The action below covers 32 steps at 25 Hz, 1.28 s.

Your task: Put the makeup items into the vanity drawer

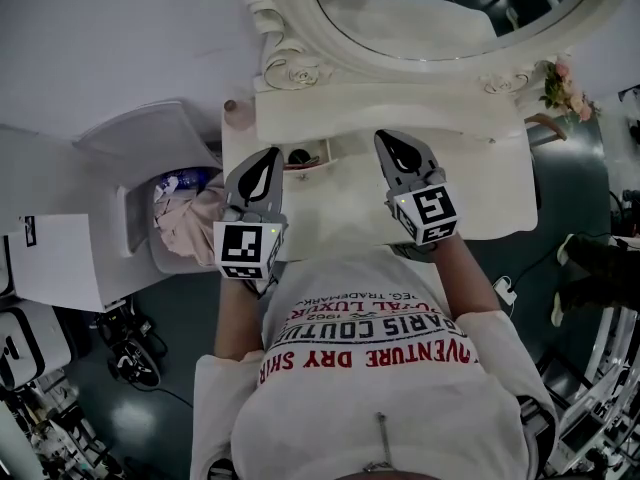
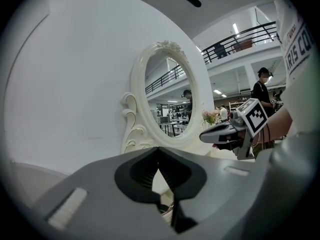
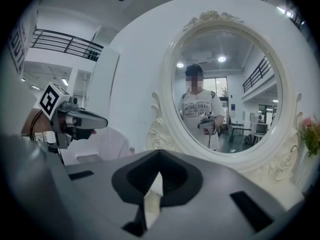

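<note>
The white vanity (image 1: 340, 208) stands below me with its oval mirror (image 1: 430, 8) at the back. A small open drawer (image 1: 322, 164) on the tabletop holds a dark round item (image 1: 298, 155); what else lies in it is hidden. My left gripper (image 1: 268, 160) hovers over the table's left part, just left of that drawer, shut and empty. Over the table's middle my right gripper (image 1: 396, 144) is also shut with nothing in it. Each gripper view looks along closed jaws toward the mirror (image 3: 227, 89), and the other gripper (image 2: 220, 131) (image 3: 92, 121) shows at the side.
A white bin (image 1: 150, 183) with pink cloth and blue packets stands left of the vanity. A small bottle (image 1: 231, 105) sits at the table's back left corner, and pink flowers (image 1: 565, 83) at its back right. White boxes (image 1: 60, 258) and cables lie on the floor at left.
</note>
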Each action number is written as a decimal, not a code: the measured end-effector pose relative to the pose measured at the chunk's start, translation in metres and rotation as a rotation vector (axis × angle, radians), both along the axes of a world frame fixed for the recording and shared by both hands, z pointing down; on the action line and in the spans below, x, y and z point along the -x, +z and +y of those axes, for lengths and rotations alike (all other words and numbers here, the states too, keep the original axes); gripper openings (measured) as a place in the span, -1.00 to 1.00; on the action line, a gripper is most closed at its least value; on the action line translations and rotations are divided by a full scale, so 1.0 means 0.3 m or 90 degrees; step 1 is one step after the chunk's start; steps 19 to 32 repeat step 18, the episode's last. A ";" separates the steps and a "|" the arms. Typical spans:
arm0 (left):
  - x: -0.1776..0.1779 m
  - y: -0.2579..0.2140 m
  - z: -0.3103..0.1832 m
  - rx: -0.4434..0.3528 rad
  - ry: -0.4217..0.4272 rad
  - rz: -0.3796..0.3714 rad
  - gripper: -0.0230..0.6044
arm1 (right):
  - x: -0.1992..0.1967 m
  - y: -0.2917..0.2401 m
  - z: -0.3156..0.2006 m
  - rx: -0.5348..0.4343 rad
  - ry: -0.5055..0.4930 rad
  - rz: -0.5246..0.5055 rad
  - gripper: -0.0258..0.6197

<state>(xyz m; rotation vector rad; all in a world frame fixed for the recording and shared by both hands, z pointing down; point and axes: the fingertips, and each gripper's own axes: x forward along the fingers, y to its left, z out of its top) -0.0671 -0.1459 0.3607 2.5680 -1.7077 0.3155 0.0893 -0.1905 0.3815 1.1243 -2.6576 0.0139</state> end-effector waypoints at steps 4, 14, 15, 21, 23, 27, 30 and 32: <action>0.005 -0.006 -0.003 -0.001 -0.005 -0.001 -0.89 | 0.007 -0.008 -0.005 0.009 0.000 -0.015 -0.90; 0.005 -0.011 -0.013 0.003 -0.021 0.003 -0.89 | 0.009 -0.025 -0.029 0.002 -0.008 -0.029 -0.90; 0.007 -0.010 -0.013 0.004 -0.023 0.003 -0.89 | 0.009 -0.024 -0.029 0.002 -0.008 -0.030 -0.90; 0.010 -0.008 -0.012 0.006 -0.026 0.004 -0.89 | 0.011 -0.023 -0.029 0.002 -0.008 -0.032 -0.90; 0.010 -0.008 -0.012 0.006 -0.026 0.004 -0.89 | 0.011 -0.023 -0.029 0.002 -0.008 -0.032 -0.90; 0.010 -0.008 -0.012 0.006 -0.026 0.004 -0.89 | 0.011 -0.023 -0.029 0.002 -0.008 -0.032 -0.90; 0.010 -0.008 -0.012 0.006 -0.026 0.004 -0.89 | 0.011 -0.023 -0.029 0.002 -0.008 -0.032 -0.90; 0.010 -0.008 -0.012 0.006 -0.026 0.004 -0.89 | 0.011 -0.023 -0.029 0.002 -0.008 -0.032 -0.90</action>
